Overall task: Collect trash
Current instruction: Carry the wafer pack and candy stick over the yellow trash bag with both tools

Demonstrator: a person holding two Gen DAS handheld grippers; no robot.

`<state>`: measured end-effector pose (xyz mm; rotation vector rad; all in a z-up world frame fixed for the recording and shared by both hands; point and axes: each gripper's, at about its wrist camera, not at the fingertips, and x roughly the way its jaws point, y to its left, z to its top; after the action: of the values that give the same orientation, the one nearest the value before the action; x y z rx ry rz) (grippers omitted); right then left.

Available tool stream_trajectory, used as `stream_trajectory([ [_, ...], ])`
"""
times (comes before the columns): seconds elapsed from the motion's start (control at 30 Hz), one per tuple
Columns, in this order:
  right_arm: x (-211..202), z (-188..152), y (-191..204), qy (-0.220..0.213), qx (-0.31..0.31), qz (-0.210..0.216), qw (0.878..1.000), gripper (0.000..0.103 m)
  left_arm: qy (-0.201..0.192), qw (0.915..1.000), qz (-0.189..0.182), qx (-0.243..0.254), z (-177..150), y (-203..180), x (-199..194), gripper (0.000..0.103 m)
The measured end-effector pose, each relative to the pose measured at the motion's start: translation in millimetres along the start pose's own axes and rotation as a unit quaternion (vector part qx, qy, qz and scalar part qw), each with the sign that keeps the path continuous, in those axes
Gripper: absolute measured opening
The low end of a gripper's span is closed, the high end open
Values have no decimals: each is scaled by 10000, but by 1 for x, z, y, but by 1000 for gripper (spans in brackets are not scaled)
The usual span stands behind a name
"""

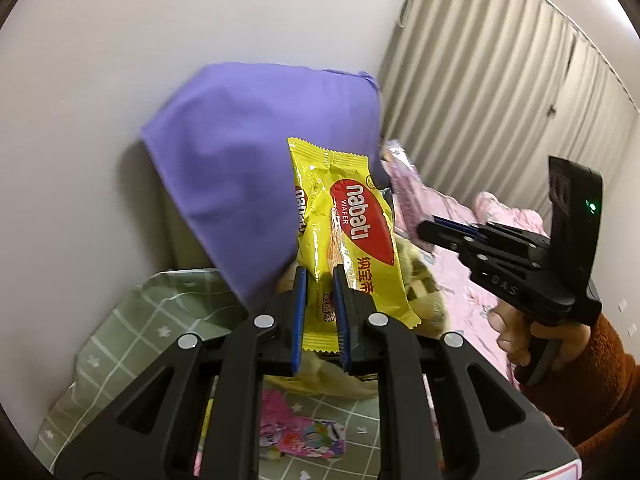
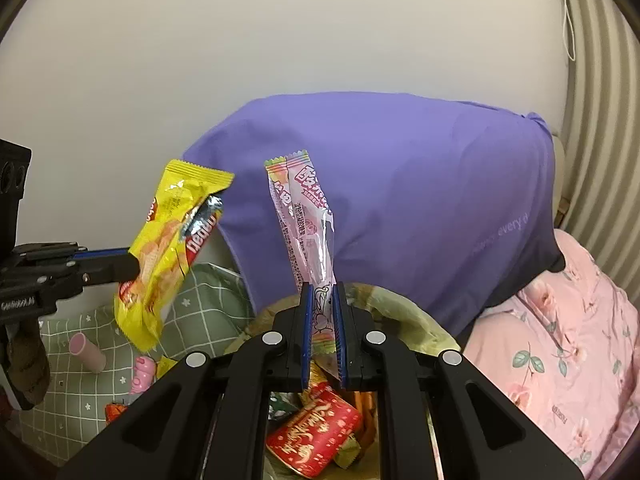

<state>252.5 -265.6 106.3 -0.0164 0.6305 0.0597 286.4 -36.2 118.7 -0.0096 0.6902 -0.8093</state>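
Midway: left gripper clamped on yellow wafer wrapper, right gripper pinching pink wrapper above part-filled bin beneath its fingers; pink tube left.

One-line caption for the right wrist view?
Right gripper clamps a pink-and-clear plastic snack wrapper above the bag-lined trash bin.
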Motion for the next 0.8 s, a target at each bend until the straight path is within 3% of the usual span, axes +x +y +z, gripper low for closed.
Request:
stream_trajectory([
  [0.4, -32, -6, -32, -248, 77, -284, 9993, 11, 68, 9994, -285, -171, -9, -12, 31, 13],
  [0.57, -39, -12, -49, -257, 234, -247, 9991, 11, 583, 9969, -524, -87, -19, -30, 66, 13],
  [0.67, -36, -17, -55, -139, 302, -49, 9994, 11, 956, 9947, -375, 93, -30, -40, 93, 13],
  [0.8, -21, -28, -55, 167, 200, 63, 9996, 11, 1102, 9936, -232, -76, -36, -36, 114, 13],
])
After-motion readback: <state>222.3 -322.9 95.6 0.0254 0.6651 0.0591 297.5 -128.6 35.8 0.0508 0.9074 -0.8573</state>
